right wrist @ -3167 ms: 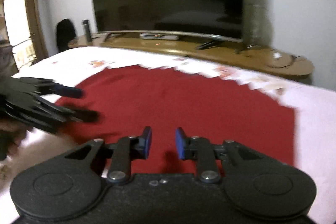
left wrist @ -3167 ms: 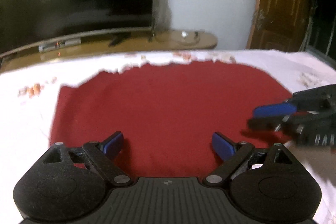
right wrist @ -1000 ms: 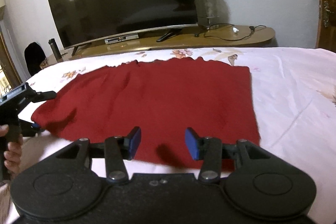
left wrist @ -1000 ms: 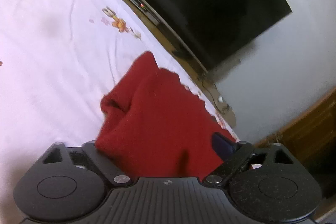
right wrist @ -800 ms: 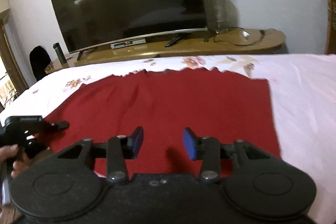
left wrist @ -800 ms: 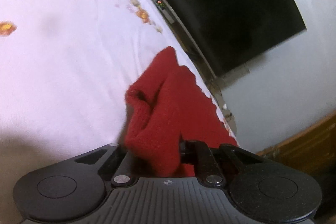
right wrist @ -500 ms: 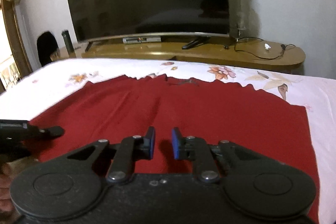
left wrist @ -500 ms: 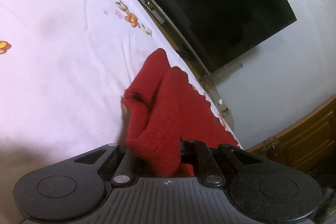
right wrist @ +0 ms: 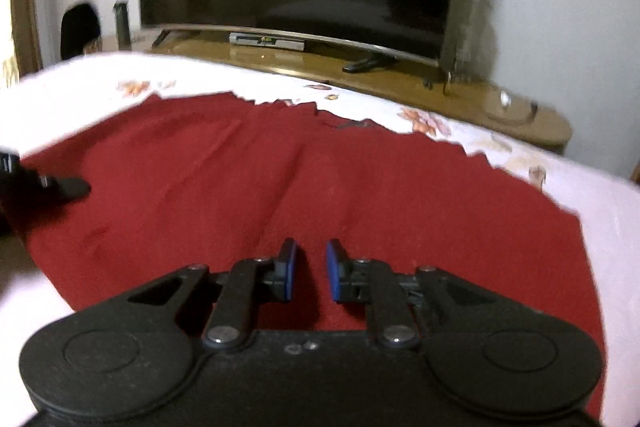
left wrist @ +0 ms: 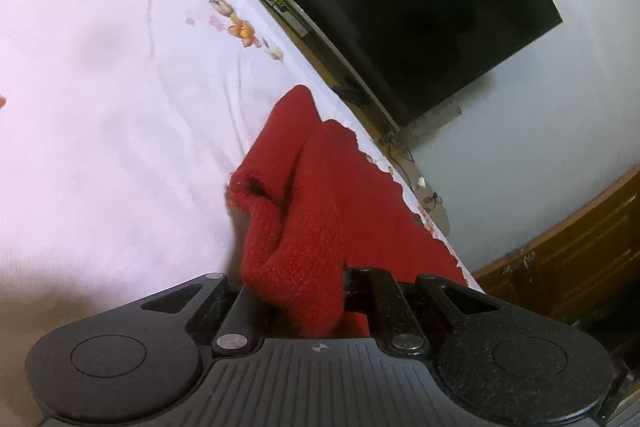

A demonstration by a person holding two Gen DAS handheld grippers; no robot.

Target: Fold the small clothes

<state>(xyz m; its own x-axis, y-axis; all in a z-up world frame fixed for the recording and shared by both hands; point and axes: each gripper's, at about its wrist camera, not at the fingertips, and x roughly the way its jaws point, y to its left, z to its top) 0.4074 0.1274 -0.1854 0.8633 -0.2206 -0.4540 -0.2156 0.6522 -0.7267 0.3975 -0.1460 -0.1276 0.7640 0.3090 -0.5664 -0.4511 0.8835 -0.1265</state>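
The left hand-held gripper (left wrist: 298, 301) pinches a bunched edge of the red knit garment (right wrist: 304, 179) at nine o'clock on the white floral bedsheet (left wrist: 100, 115). The right hand-held gripper (right wrist: 311, 269) hovers at six o'clock, slightly parted, gripping nothing. No writing is legible.

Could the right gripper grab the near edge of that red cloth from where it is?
Probably yes. The right gripper sits just over the red cloth near its front edge, with a narrow gap between its blue pads and nothing blocking.

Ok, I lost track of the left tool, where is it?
At the left edge of the right wrist view, the left tool is shut on the red cloth's left edge, on the white sheet.
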